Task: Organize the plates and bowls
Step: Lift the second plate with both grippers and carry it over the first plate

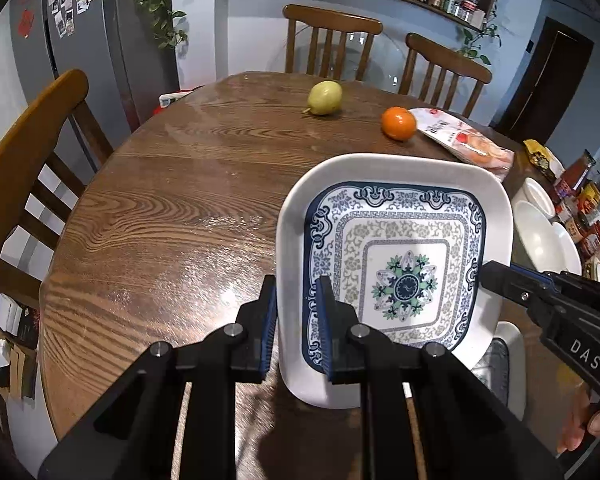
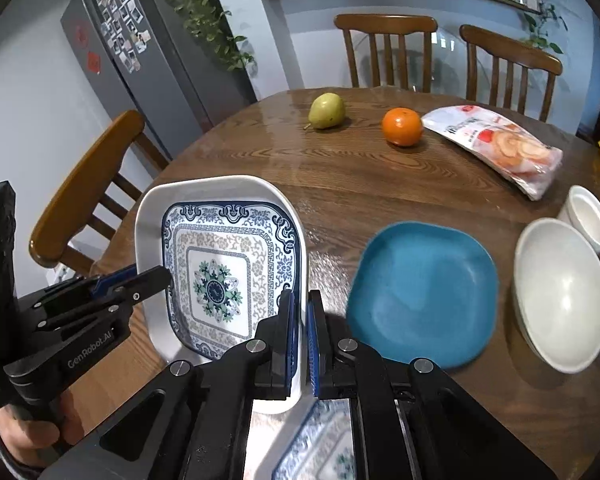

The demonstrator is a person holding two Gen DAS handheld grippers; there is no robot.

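A square white plate with a blue floral pattern point(image 1: 400, 248) point(image 2: 220, 272) hangs tilted above the wooden table point(image 1: 160, 220), held from both sides. My left gripper point(image 1: 296, 320) is shut on its left rim. My right gripper point(image 2: 302, 320) is shut on its right rim. Each gripper also shows in the other's view: the right gripper point(image 1: 496, 276) and the left gripper point(image 2: 156, 280) both reach the plate's edges. A second patterned plate point(image 2: 320, 440) lies blurred below the held one. Beside it sit a blue square plate point(image 2: 420, 292), a large white bowl point(image 2: 556, 292) and a small white cup point(image 2: 588, 216).
A pear point(image 2: 326, 111), an orange point(image 2: 402, 126) and a snack bag point(image 2: 500, 148) lie on the far half of the table. Wooden chairs point(image 1: 28, 152) stand around it. Jars and packets point(image 1: 580, 208) crowd the right edge. A hand point(image 2: 28, 436) grips the left tool's handle.
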